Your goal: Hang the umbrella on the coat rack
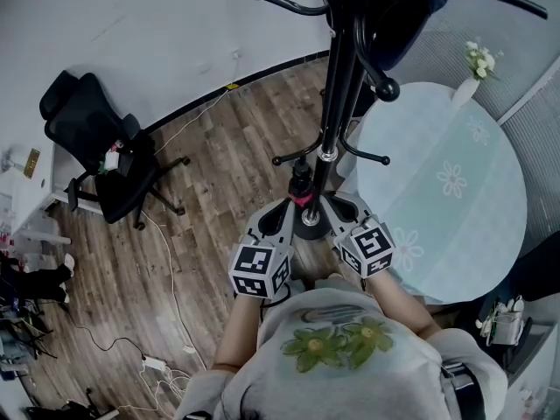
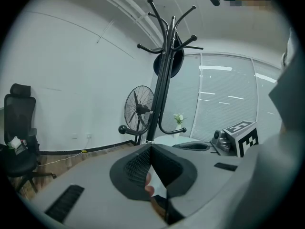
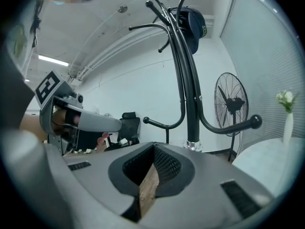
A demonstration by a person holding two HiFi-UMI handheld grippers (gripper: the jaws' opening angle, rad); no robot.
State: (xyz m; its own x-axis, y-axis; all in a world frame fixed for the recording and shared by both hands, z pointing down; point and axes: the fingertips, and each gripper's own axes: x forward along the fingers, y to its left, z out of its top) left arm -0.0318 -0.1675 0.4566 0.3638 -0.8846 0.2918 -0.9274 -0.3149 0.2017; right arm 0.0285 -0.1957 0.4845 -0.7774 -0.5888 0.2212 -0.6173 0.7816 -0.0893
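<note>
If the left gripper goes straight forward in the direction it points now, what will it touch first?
Most likely the coat rack: in the left gripper view its black pole rises directly beyond the closed tips of the left gripper. Depth is unclear, so it might narrowly pass beside it.

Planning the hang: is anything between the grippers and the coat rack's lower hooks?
Nothing visible does. The left gripper and right gripper sit beside the coat rack, its lower hooks are bare, and the cap hangs higher up.

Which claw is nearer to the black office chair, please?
Left. The left claw lies between the office chair and the coat rack pole; the right claw lies beyond the pole, by the round table.
</note>
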